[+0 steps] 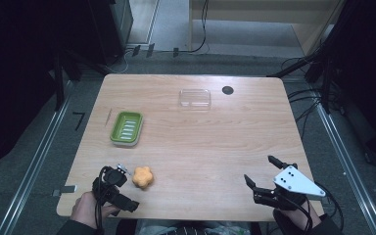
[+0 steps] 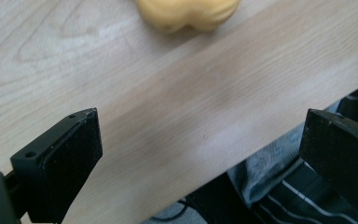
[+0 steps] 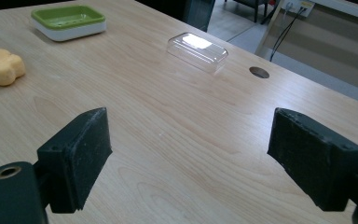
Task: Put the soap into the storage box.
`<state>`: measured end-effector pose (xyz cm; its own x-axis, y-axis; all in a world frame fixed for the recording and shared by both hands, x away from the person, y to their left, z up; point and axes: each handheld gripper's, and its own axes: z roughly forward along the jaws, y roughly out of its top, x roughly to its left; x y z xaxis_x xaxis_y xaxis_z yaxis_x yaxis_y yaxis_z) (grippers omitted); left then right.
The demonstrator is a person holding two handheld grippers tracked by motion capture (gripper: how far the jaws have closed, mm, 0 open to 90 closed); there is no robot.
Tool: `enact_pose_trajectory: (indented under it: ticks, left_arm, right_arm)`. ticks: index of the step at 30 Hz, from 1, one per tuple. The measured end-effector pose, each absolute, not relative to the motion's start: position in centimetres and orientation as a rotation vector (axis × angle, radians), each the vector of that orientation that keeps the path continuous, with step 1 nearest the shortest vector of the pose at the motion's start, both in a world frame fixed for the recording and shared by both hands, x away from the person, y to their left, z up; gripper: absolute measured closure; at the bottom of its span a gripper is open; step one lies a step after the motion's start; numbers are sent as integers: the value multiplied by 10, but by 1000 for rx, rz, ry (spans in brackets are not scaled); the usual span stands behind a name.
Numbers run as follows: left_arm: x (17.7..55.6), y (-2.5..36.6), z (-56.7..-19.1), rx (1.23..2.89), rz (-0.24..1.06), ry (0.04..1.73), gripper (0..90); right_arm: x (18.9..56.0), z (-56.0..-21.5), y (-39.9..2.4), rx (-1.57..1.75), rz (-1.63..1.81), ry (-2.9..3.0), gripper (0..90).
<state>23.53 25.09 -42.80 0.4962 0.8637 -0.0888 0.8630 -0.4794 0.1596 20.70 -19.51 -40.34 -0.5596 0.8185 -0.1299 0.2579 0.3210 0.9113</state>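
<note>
- My left gripper (image 1: 127, 188) sits at the table's (image 1: 210, 142) near-left corner, turned sideways; in the left gripper view its jaws stand wide with nothing between them, bare wood and the table's near edge showing through the gap
- The orange flower-shaped soap (image 1: 143, 176) lies just beside that gripper, close to the near edge; in the left gripper view it sits at the top, off to one side of the jaws' line, not touching either pad
- My right gripper (image 1: 259, 172) rests near the near-right corner, jaws spread wide and empty, looking across the table
- I judge the step in hand to be lining up on the soap: I should swing the left gripper until the soap is centred between the pads, come in low, and close across its narrower waist, gently, since the lobes could squirt out
- Farther off, towards the left edge, the green soap dish (image 1: 127, 128) with a ribbed insert stands empty, the likely place for the soap
- Beyond, near the far edge, lies a clear plastic lid (image 1: 195, 98), and a dark round hole (image 1: 227, 90) just to its right
</note>
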Motion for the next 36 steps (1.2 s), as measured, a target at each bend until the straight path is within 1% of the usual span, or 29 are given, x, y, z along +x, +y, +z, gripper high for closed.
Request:
enact_pose_trajectory:
  ticks: [9, 15, 28, 31, 33, 35, 36]
  left_arm:
    - [243, 239, -435, 2549, -13, 1476, 0]
    - [249, 234, -433, 2529, 21, 1478, 0]
    - [270, 221, -436, 2538, 68, 1491, 0]
    - [275, 220, -438, 2540, 78, 1491, 58]
    - [277, 218, -440, 2552, 79, 1494, 59]
    - [279, 218, -440, 2559, 78, 1490, 79]
    - [281, 217, -441, 2562, 84, 1494, 103]
  right_arm:
    - [207, -404, -194, 946, 1213, 2000, 134]
    - [207, -403, -194, 947, 1212, 1998, 134]
    - [207, -404, -195, 947, 1211, 2000, 134]
    - [207, -404, -195, 949, 1213, 1999, 134]
    - [207, -404, -195, 949, 1214, 1998, 134]
    - [207, -403, -195, 950, 1214, 1997, 134]
    - [207, -403, -195, 951, 1215, 1997, 135]
